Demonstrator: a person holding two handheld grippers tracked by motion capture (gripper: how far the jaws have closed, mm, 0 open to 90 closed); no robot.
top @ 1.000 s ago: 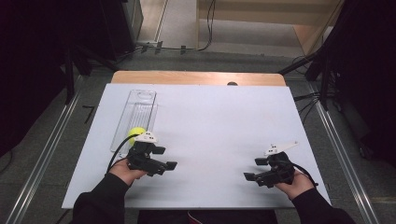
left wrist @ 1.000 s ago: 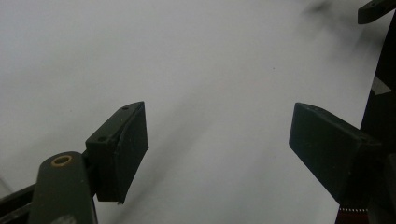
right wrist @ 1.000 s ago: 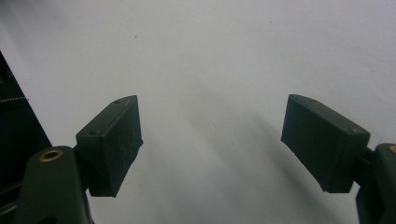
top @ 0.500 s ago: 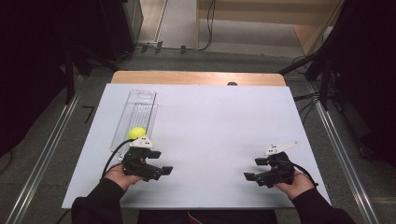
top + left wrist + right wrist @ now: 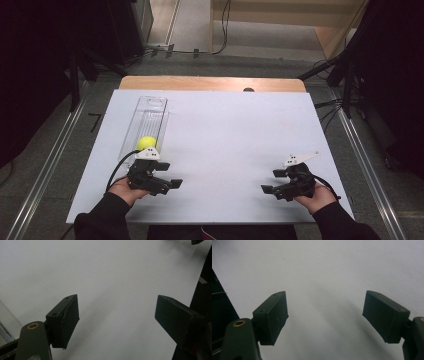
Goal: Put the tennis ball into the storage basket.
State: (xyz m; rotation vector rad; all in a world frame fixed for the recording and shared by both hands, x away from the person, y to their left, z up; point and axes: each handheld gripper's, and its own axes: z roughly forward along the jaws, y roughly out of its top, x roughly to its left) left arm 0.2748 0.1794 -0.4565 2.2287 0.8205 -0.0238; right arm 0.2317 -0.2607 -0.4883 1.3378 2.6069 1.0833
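Note:
A yellow ball lies at the near end of a long clear plastic tray on the left of the white board. Just in front of the tray my left gripper rests on the board in a hand, jaws pointing right. In the left gripper view, the left gripper stands open over bare white surface. On the near right, my right gripper points left toward the other. In the right gripper view, the right gripper is open too, nothing between the pads.
The white board lies on a wooden table with dark floor, metal rails and cables around it. The tray's clear edge shows at the lower left of the left gripper view.
My left gripper has drawn back a little toward the near edge, away from the tray, uncovering the yellow ball. The right gripper has stayed put.

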